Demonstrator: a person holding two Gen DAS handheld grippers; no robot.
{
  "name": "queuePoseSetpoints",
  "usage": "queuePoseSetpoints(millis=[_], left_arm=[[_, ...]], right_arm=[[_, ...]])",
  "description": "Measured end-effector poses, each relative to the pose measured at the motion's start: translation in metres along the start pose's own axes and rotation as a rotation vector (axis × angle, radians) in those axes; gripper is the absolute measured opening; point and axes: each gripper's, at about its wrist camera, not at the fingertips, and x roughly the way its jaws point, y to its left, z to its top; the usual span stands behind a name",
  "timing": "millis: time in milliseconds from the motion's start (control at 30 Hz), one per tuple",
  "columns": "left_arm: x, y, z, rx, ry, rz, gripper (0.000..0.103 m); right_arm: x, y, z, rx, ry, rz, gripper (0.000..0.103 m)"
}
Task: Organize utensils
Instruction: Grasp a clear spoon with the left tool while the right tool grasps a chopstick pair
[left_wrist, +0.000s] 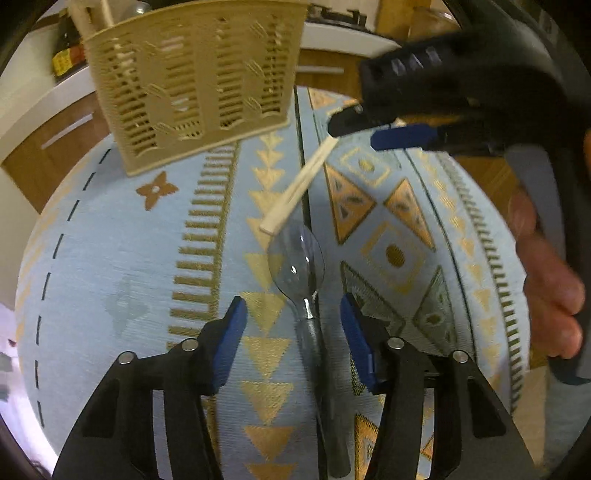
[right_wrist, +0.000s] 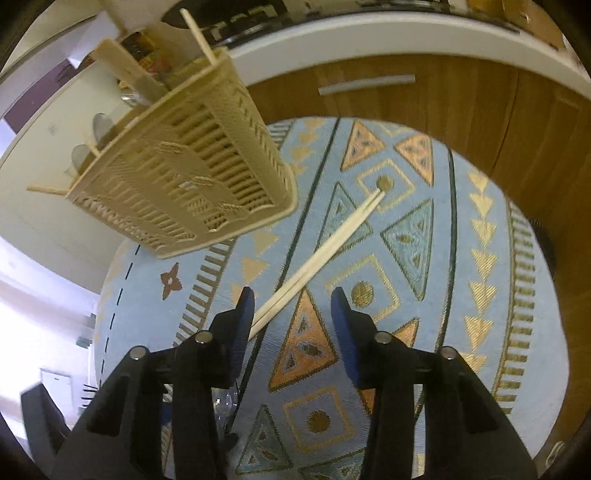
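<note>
The left gripper (left_wrist: 293, 306) sits at the bottom centre of the left wrist view, jaws spread, with the neck of a clear plastic spoon (left_wrist: 297, 264) lying between the blue pads; neither pad touches it. The spoon rests on a pale blue patterned tablecloth (left_wrist: 110, 258), bowl toward the centre of the frame, handle running down toward the bottom edge. A pair of pale chopsticks (left_wrist: 295, 192) lies on the cloth just above the spoon bowl, its near end at the bowl's rim; whether they touch cannot be told. The far end of the chopsticks runs up to the right gripper (left_wrist: 354, 131), seen at upper right, with a hand (left_wrist: 546, 280) on its grip at the right edge. In the right wrist view the right gripper (right_wrist: 291, 308) has its jaws spread; the chopsticks (right_wrist: 321, 254) run diagonally from centre frame down behind the left pad, and neither pad presses on them. A beige slotted utensil basket (left_wrist: 192, 81) stands on the cloth at upper left in both views, already holding several utensils. Wooden cabinet fronts (right_wrist: 424, 122) fill the upper right background.
</note>
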Motion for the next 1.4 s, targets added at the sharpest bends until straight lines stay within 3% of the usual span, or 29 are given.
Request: queuePoseSetpoints(millis=[67, 200, 233, 300, 433, 533, 667, 767, 933, 1133, 1400], left_arm=[[0.002, -0.008, 0.001, 0.025, -0.003, 0.046, 0.048], [0.006, -0.016, 0.002, 0.061, -0.027, 0.127, 0.027], [0.006, -0.017, 0.002, 0.059, -0.033, 0.125, 0.018], [0.005, -0.017, 0.001, 0.055, -0.043, 0.142, 0.011], [-0.006, -0.001, 0.002, 0.000, -0.064, 0.095, 0.001], [-0.021, 0.023, 0.003, -0.059, -0.086, 0.083, 0.001], [-0.032, 0.057, 0.003, -0.132, -0.106, 0.056, 0.001], [-0.033, 0.074, 0.000, -0.171, -0.097, 0.015, 0.001], [-0.030, 0.085, 0.004, -0.176, -0.083, -0.025, 0.001], [-0.024, 0.087, 0.002, -0.171, -0.060, -0.043, 0.001], [-0.016, 0.085, 0.003, -0.168, -0.053, -0.054, 0.002]], right_arm=[[0.006, 0.000, 0.002, 0.012, 0.013, -0.004, 0.039], [0.017, 0.001, 0.011, 0.043, 0.039, -0.020, 0.039], [0.019, 0.000, 0.013, 0.051, 0.045, -0.021, 0.039], [0.025, 0.001, 0.015, 0.055, 0.055, -0.031, 0.039], [0.038, 0.008, 0.016, 0.054, 0.071, -0.066, 0.039], [0.047, 0.020, 0.013, 0.031, 0.079, -0.106, 0.039], [0.055, 0.046, 0.006, -0.074, 0.052, -0.240, 0.039], [0.058, 0.059, 0.000, -0.154, 0.045, -0.300, 0.028], [0.048, 0.059, -0.011, -0.215, 0.096, -0.246, 0.014], [0.023, 0.038, -0.045, -0.230, 0.158, -0.131, 0.006], [-0.009, 0.008, -0.078, -0.263, 0.192, -0.140, 0.003]])
